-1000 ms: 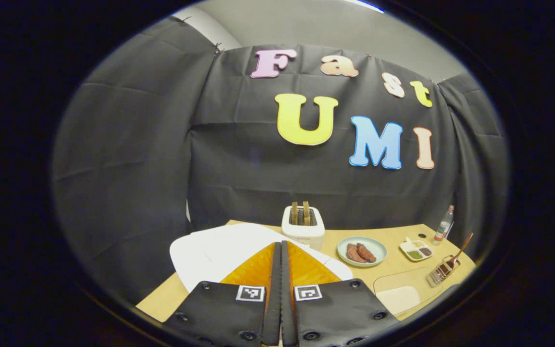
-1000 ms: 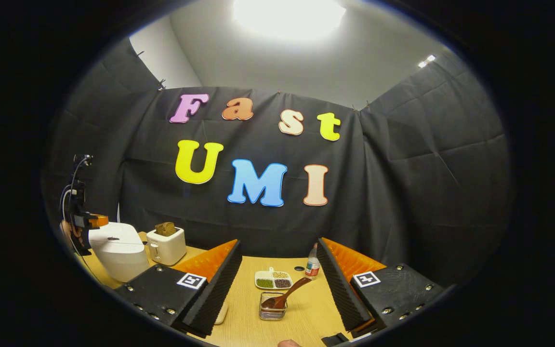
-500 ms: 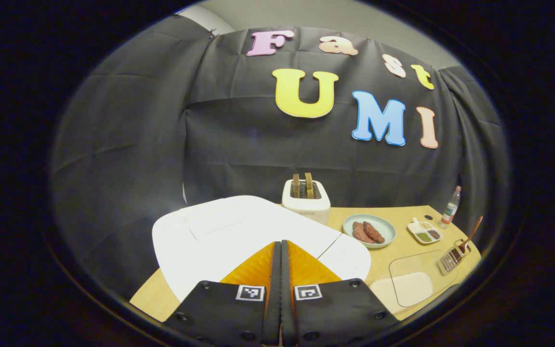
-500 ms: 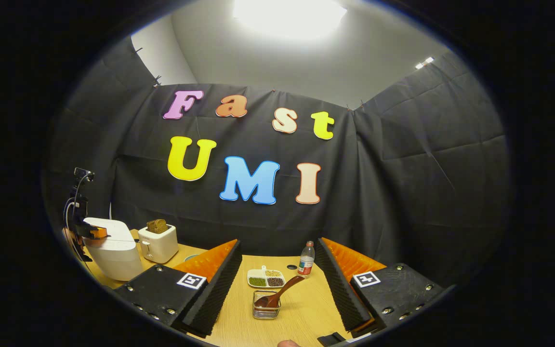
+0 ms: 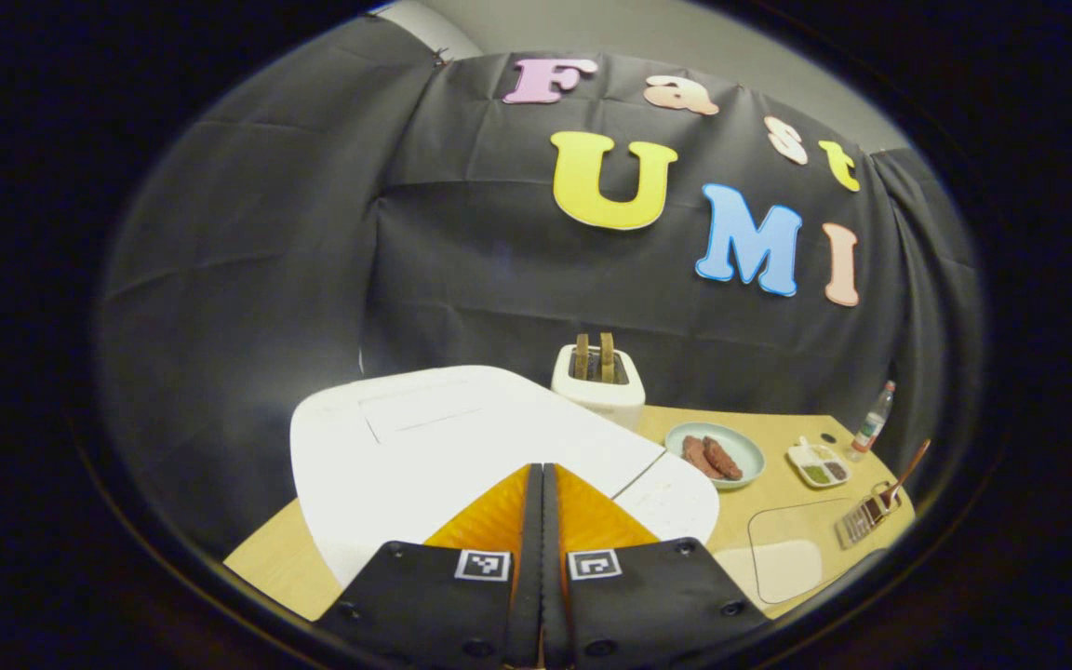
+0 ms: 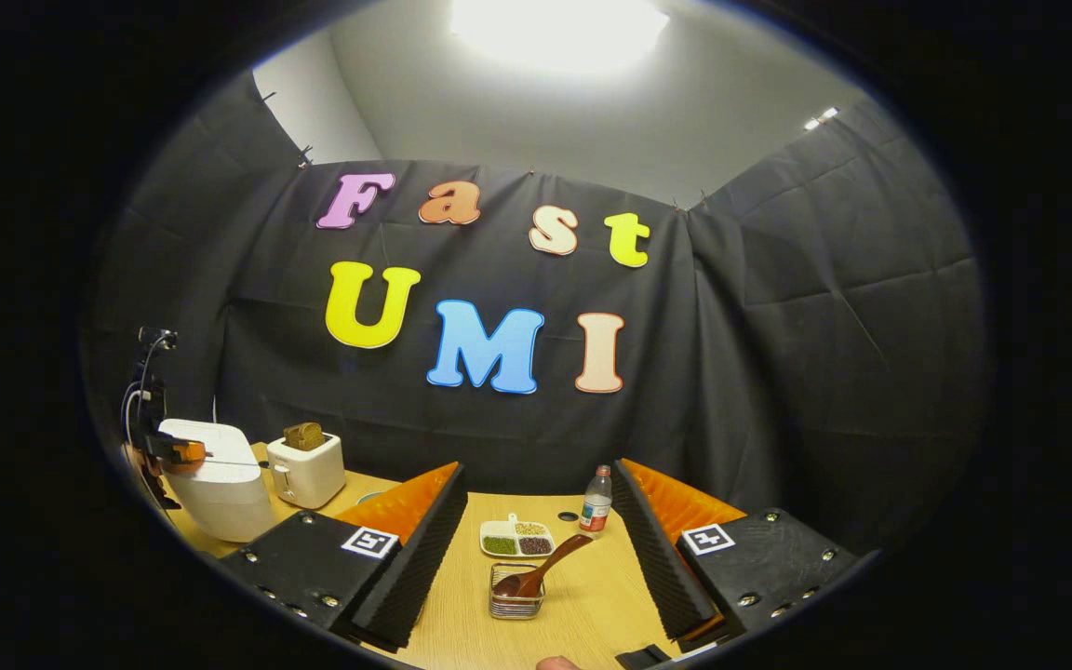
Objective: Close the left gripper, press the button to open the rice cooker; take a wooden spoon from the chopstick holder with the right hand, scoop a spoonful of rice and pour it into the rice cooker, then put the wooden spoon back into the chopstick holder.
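My left gripper [image 5: 541,484] has its fingers pressed together, just above the closed lid of the white rice cooker [image 5: 462,447]; the right gripper view puts that cooker [image 6: 220,479] far to the left on the worktop [image 6: 592,596], lid down. Beyond it the left gripper view shows a toaster [image 5: 597,381] holding two slices and a plate [image 5: 741,447] with brown pieces. My right gripper [image 6: 536,549] is spread wide, empty; ahead between its fingers sits the chopstick holder [image 6: 515,603] with the wooden spoon [image 6: 541,569] leaning in it, then a divided dish [image 6: 515,538] of grains.
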Demonstrator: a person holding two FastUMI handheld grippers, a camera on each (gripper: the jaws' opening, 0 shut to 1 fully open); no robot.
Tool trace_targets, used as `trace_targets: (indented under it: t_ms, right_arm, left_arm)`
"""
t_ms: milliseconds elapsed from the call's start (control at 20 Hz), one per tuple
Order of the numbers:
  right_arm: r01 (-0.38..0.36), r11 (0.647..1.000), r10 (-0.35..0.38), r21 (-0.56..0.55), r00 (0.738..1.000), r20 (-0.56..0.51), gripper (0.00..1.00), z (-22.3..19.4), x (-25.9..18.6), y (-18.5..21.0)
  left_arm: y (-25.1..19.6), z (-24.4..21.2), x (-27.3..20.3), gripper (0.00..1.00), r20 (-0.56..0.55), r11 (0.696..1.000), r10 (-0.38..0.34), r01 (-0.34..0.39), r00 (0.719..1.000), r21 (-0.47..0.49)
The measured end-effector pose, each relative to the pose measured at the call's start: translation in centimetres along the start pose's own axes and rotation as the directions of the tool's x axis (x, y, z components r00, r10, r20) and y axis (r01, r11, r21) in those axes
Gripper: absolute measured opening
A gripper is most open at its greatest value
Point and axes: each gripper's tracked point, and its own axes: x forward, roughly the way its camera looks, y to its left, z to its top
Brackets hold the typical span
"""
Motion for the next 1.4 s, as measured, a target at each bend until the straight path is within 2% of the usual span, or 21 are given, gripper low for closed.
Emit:
trace_targets:
  t_ms: [150, 250, 350, 450, 600, 650, 700, 900, 950, 1100, 1200, 1250, 1400]
  right_arm:
    - [-0.006, 1.000, 0.006, 0.015, 1.000, 0.009, 0.95, 0.2, 0.5, -0.3]
    - [-0.012, 1.000, 0.012, 0.026, 1.000, 0.012, 0.95, 0.2, 0.8, -0.4]
    - [-0.021, 0.999, 0.021, 0.030, 1.000, 0.020, 0.95, 0.3, 1.2, -0.5]
    - [-0.032, 0.999, 0.031, 0.036, 0.999, 0.023, 0.95, 0.2, 1.5, -0.6]
    - [-0.040, 0.998, 0.039, 0.056, 0.999, 0.021, 0.95, 0.0, 2.0, -0.9]
    - [-0.047, 0.997, 0.046, 0.064, 0.999, 0.016, 0.95, -0.2, 2.3, -0.8]
    - [-0.049, 0.996, 0.048, 0.069, 0.999, 0.010, 0.95, -0.4, 2.7, -0.9]
    - [-0.046, 0.996, 0.047, 0.080, 0.999, -0.012, 0.95, -1.3, 4.7, -1.8]
    - [-0.042, 0.996, 0.044, 0.084, 0.999, -0.021, 0.95, -1.7, 5.3, -2.1]
    - [-0.028, 0.992, 0.036, 0.121, 0.998, -0.061, 0.95, -2.9, 7.2, -3.3]
    - [-0.021, 0.987, 0.037, 0.157, 0.995, -0.095, 0.95, -4.0, 8.5, -3.8]
    - [-0.010, 0.985, 0.030, 0.172, 0.993, -0.110, 0.95, -4.6, 9.3, -4.3]
    - [0.007, 0.978, 0.027, 0.210, 0.987, -0.160, 0.95, -6.7, 11.3, -4.7]
  left_arm:
    - [0.1, 4.1, -1.2, 0.09, 0.090, 0.995, 0.034, -0.043, 0.995, 0.094]
    - [0.0, 6.8, -2.3, 0.08, 0.134, 0.995, 0.036, -0.049, 0.990, 0.092]
    - [0.7, 9.5, -3.2, 0.11, 0.188, 0.990, 0.060, -0.082, 0.980, 0.112]
    - [1.2, 11.9, -4.3, 0.09, 0.241, 0.985, 0.075, -0.109, 0.968, 0.133]
    - [0.5, 14.9, -6.5, 0.10, 0.296, 0.982, 0.078, -0.124, 0.952, 0.141]
    - [-0.1, 15.8, -7.4, 0.07, 0.320, 0.983, 0.071, -0.121, 0.945, 0.140]
    - [-0.9, 16.5, -8.5, 0.10, 0.344, 0.985, 0.057, -0.108, 0.937, 0.133]
    - [-3.5, 18.9, -13.0, 0.95, 0.429, 0.988, 0.040, -0.101, 0.902, 0.121]
    - [-4.2, 19.4, -14.1, 0.92, 0.442, 0.988, 0.034, -0.097, 0.896, 0.121]
    - [-6.1, 19.1, -17.2, 1.00, 0.460, 0.992, 0.003, -0.061, 0.888, 0.112]
    - [-6.8, 19.1, -18.8, 0.98, 0.466, 0.992, 0.000, -0.059, 0.885, 0.113]
    - [-7.0, 19.0, -19.6, 1.00, 0.466, 0.991, -0.002, -0.059, 0.885, 0.116]
    - [-6.9, 17.9, -21.1, 0.98, 0.452, 0.990, 0.007, -0.071, 0.892, 0.125]
